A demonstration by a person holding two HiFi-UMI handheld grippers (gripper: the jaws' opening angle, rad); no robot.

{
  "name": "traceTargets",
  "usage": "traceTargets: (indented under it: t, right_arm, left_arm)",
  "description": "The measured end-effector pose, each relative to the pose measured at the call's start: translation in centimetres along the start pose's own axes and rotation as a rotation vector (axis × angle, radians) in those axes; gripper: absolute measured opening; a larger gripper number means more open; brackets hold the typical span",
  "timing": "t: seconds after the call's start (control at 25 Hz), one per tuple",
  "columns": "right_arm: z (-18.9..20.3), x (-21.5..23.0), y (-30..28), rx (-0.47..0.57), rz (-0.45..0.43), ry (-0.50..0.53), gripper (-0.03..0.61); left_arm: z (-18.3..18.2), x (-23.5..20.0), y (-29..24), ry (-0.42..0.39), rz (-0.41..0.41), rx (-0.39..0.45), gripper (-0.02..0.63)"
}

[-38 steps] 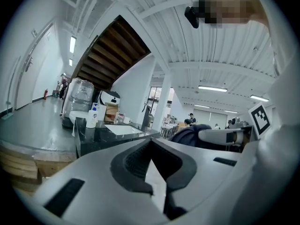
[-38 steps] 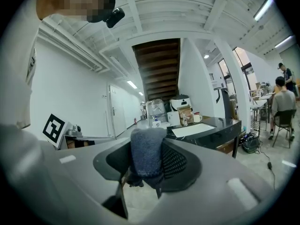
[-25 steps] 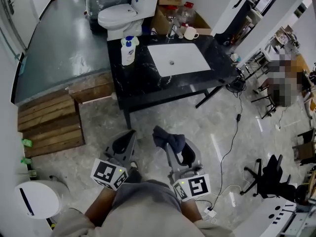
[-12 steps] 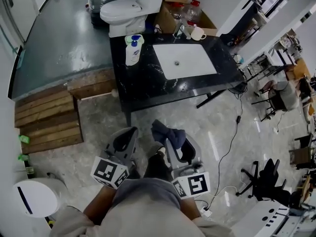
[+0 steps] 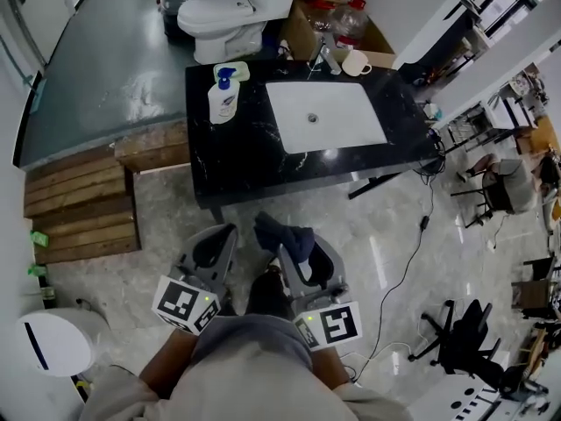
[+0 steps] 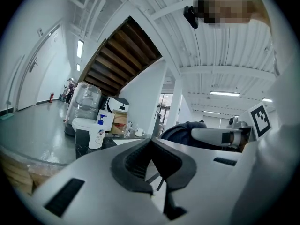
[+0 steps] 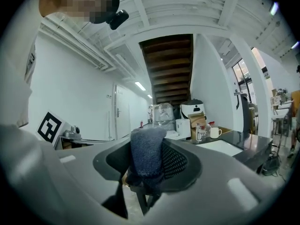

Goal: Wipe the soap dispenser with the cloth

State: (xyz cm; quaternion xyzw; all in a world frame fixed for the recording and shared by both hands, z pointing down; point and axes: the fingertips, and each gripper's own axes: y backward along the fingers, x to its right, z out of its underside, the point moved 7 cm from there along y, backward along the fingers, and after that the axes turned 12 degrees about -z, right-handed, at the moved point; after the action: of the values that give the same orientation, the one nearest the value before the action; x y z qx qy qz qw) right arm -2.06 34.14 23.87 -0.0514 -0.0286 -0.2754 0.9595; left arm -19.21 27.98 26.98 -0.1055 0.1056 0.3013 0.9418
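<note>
Right gripper (image 7: 149,146) is clamped on the dark blue cloth (image 7: 147,157), which bunches up past its jaws, and the left gripper (image 6: 151,142) beside it has its jaws pressed together on nothing. Both hang short of the black counter (image 5: 238,152), over pale marble floor (image 5: 175,209). The soap dispenser (image 5: 223,97), a white bottle with a blue pump, stands upright at the counter's far left corner, left of its white sink (image 5: 324,117), with a toilet (image 5: 230,16) behind the counter and wooden pallets (image 5: 83,209) to its left.
</note>
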Motion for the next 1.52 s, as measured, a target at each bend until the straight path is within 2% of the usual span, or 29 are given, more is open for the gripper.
traceTargets:
  t: [0.28, 0.68, 1.08, 1.52]
  right_arm:
    - [-0.7, 7.9, -0.3, -0.007, -0.099, -0.001, 0.166]
    - [-0.3, 17.2, 1.7, 0.028, -0.167, -0.049, 0.166]
    - [-0.1, 20.9, 1.7, 0.078, -0.222, -0.083, 0.166]
    - [-1.1, 22.6, -1.2, 0.071, -0.266, -0.062, 0.167]
  left_arm:
    - [1.0, 3.6, -6.8, -0.028, -0.029, -0.042, 0.006]
    - [1.0, 8.2, -13.0, -0.080, -0.157, -0.050, 0.006]
    - [-0.7, 7.6, -14.8, -0.103, -0.292, -0.028, 0.006]
    - [-2.2, 3.2, -17.2, -0.097, -0.410, 0.012, 0.006]
